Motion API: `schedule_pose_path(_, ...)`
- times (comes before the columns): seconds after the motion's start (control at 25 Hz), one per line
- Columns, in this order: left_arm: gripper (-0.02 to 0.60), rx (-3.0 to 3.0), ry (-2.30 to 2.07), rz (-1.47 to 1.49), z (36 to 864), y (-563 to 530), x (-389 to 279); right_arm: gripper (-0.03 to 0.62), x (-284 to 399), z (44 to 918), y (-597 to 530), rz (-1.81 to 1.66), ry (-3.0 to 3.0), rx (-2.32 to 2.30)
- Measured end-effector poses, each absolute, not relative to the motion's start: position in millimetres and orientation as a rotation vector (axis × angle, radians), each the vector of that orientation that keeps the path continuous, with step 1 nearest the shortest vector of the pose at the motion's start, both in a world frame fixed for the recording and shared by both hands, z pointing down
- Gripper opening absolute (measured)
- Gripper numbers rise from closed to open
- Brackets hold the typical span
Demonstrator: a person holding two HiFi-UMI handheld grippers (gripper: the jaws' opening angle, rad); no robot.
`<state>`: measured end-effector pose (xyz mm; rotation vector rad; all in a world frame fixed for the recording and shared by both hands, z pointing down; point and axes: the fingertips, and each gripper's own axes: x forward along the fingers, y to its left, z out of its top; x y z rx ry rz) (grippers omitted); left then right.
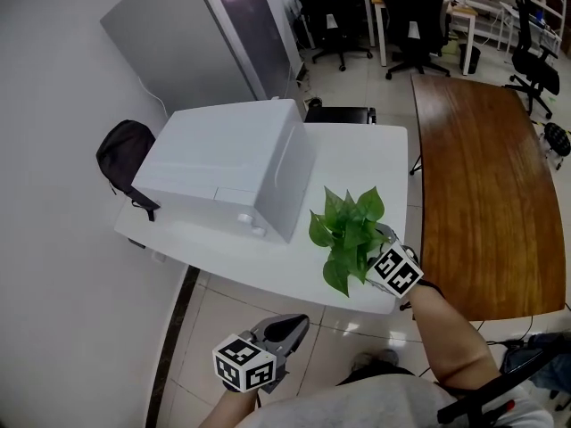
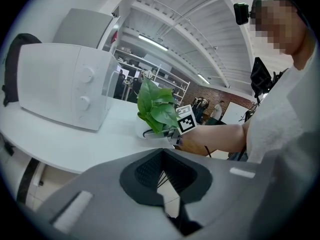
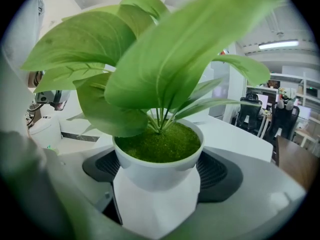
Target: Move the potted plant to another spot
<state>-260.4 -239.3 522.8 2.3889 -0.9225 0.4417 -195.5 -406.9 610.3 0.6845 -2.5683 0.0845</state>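
The potted plant has broad green leaves and a white pot. It stands near the front edge of the white table, to the right of the microwave. In the right gripper view the white pot sits between the two jaws, and both pads touch its sides. My right gripper is shut on it, with its marker cube just behind. The left gripper view shows the plant and the right gripper from the side. My left gripper hangs below the table's front edge with its jaws together and nothing in them.
A white microwave fills the table's left half. A long brown wooden table stands to the right. A black backpack hangs at the table's left end. A grey cabinet and office chairs stand behind.
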Motion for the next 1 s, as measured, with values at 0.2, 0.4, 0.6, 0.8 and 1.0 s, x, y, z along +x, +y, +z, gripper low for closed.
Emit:
schedule_pose_path(0.2,-0.008,2.438,-0.858,0.451,512.0,-245.7,-232.9,0.469,-154.3,598.4,-411.9,0.073,-2.542,0.775)
schedule_pose_path(0.4,-0.008,2.499,-0.768,0.455,501.1,-253.2,-196.0,0.469,-95.4,588.6,-414.3,0.099,-2.502,0.908)
schedule_pose_path(0.6,-0.008,2.551,-0.661,0.472,496.6,-257.4,-150.9,0.469,-29.5,578.2,-410.5,0.128,-2.461,1.041)
schedule_pose_path(0.8,-0.008,2.599,-0.545,0.483,493.9,-258.0,-103.4,0.469,37.4,573.3,-396.9,0.148,-2.396,1.163)
schedule_pose_path(1.0,-0.008,2.639,-0.423,0.494,491.3,-254.2,-52.0,0.469,108.4,571.2,-375.6,0.18,-2.325,1.29)
